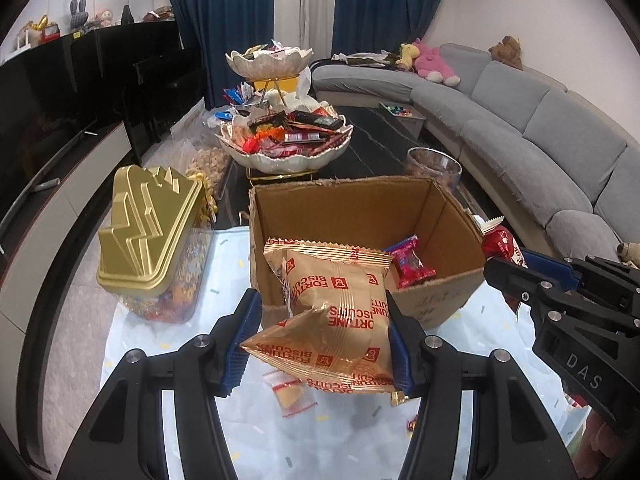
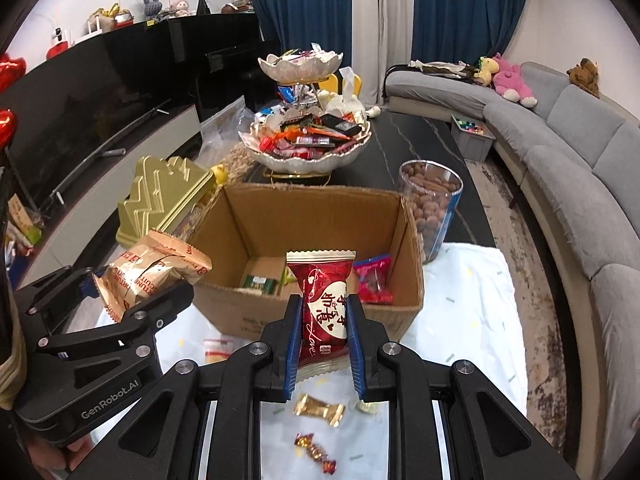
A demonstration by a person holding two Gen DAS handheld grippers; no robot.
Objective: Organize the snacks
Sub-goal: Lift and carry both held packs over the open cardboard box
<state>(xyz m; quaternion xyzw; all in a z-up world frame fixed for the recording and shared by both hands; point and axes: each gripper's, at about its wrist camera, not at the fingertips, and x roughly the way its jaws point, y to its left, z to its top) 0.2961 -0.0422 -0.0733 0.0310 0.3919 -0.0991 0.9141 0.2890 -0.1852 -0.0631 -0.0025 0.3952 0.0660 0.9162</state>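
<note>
Cardboard box (image 2: 320,216), open-topped, stands on a white-covered table (image 2: 472,320) and holds a few small snacks. Left gripper (image 1: 326,334), its jaws partly apart, clamps a gold biscuit packet (image 1: 340,312) above the box's near-left corner. Right gripper (image 2: 323,344), jaws nearly together, pinches a red snack packet (image 2: 322,296) over the box's near edge. Loose candies (image 2: 318,410) lie near the table's front edge.
</note>
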